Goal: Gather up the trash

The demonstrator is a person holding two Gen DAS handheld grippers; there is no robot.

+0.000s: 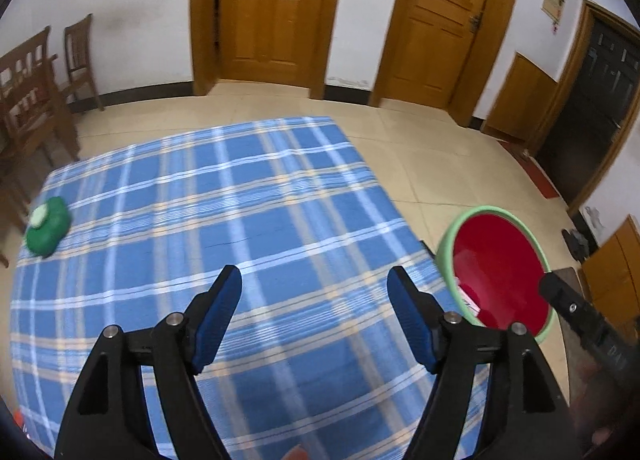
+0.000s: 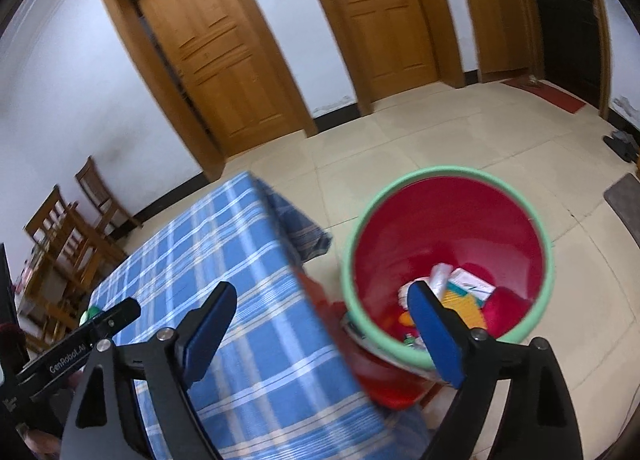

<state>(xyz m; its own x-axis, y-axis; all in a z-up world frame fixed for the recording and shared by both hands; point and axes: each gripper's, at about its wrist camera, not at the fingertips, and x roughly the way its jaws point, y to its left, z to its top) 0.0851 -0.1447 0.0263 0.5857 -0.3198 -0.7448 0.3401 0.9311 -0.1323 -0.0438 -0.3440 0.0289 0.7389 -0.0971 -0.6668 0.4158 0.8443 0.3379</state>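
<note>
Left gripper hangs over the blue checked tablecloth, jaws apart, nothing between them. Right gripper has jaws spread wide too, empty, one blue pad over the cloth edge, the other over the bin. Bin is red inside with a green rim, stands on the tile floor just beside the table, at 3 o'clock in the left view. Trash lies at the bin bottom: white wrapper, paper, yellow and orange bits. A green item sits on the cloth at 9 o'clock, near the table edge. Wooden chairs at 10 o'clock, two wooden doors at 12.
</note>
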